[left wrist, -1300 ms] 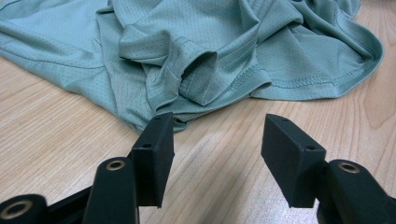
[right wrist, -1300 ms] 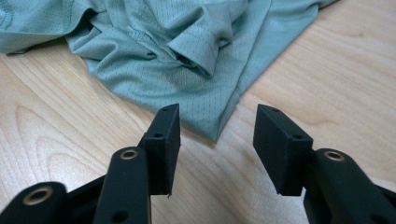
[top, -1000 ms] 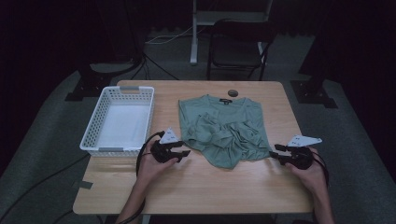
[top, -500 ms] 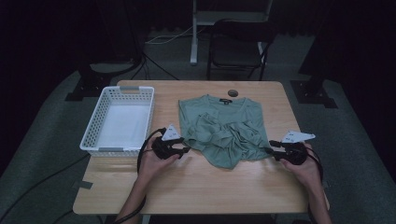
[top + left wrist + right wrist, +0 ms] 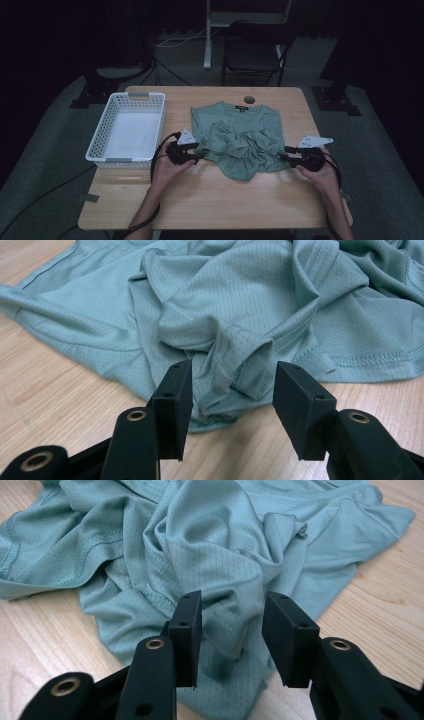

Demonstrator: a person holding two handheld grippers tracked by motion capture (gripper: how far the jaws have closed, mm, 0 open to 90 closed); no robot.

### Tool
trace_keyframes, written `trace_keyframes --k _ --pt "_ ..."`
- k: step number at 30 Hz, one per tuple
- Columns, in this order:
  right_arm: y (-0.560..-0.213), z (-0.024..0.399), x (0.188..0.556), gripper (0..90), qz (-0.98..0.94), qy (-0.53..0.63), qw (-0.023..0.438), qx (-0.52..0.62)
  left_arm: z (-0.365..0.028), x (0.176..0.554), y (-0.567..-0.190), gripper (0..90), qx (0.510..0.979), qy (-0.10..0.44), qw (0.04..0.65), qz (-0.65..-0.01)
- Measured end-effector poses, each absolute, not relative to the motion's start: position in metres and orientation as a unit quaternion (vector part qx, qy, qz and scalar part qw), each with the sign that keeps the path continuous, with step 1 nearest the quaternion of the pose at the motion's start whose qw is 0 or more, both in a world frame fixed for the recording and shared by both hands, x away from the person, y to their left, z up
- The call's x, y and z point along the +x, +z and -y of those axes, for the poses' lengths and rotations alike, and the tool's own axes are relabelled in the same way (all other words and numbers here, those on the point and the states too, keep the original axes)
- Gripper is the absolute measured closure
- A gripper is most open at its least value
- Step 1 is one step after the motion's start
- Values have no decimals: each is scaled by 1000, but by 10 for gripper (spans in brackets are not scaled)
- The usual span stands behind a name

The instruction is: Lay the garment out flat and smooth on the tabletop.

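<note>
The crumpled sage-green mesh-knit T-shirt (image 5: pixel 240 137) lies on the wooden table, collar with its dark label toward the far edge. The upper part is spread fairly flat; the lower half is bunched into loose folds, stitched hems showing, one corner trailing toward the near edge.

Table (image 5: pixel 210 200): shirt (image 5: pixel 235 137), basket (image 5: pixel 127 127), disc (image 5: pixel 248 100)

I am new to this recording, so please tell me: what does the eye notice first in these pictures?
A crumpled green shirt lies in the middle of the wooden table. The left gripper and right gripper flank it, jaws open around folds of cloth. A white basket stands to the left.
</note>
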State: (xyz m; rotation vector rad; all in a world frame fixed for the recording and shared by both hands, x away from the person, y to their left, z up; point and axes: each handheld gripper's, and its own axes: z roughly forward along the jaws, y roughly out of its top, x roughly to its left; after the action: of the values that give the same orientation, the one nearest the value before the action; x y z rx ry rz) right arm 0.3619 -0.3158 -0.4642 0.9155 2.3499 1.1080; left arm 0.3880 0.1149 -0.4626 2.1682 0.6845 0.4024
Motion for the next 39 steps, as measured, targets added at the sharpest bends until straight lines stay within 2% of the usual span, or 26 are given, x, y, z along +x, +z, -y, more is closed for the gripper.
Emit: trace_keyframes --k 5,8,13,18,22,39 --pt "-467 309 371 584 -845 386 183 323 -107 393 -464 516 867 160 392 -263" --pt "-468 306 374 598 -847 384 179 322 -103 395 -464 557 870 159 387 -262" --pt "-470 302 379 641 -850 379 165 325 -97 397 -465 710 876 159 376 -257" --pt "-472 301 380 787 -849 382 158 331 -96 395 -463 850 877 162 376 -251" --pt "-469 302 378 837 -847 383 164 332 -96 392 -459 862 879 163 375 -244" --pt "-459 313 361 841 -840 394 181 328 -115 376 -452 862 870 182 388 -245"
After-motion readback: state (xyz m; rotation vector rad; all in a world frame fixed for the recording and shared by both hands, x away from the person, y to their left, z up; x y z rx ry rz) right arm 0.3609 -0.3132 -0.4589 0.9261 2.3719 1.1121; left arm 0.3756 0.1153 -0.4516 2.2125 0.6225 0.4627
